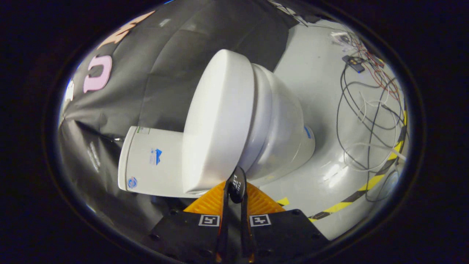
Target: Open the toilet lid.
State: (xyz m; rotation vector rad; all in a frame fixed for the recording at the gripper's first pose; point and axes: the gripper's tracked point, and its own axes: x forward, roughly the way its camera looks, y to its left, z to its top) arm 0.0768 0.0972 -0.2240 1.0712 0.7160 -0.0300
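A white toilet appears rolled on its side, with the floor off to one side of it. Its lid (pixel 220 121) lies down against the seat (pixel 262 121), above the bowl (pixel 285 135), and the tank (pixel 154 161) stands at the hinge end. My gripper (pixel 236 187) sits close to the lid's side edge near the hinge end. Its fingers are pressed together with a thin black looped tab (pixel 237 183) pinched between them. The tab's tip overlaps the seam between lid and seat; I cannot tell whether it touches.
The grey floor (pixel 315 84) spreads around the bowl's base. Loose black, white and red cables (pixel 370 110) lie on it beyond the toilet. A yellow-and-black striped tape line (pixel 366 183) runs along the floor's edge. Black cloth wall (pixel 165 73) hangs behind the tank.
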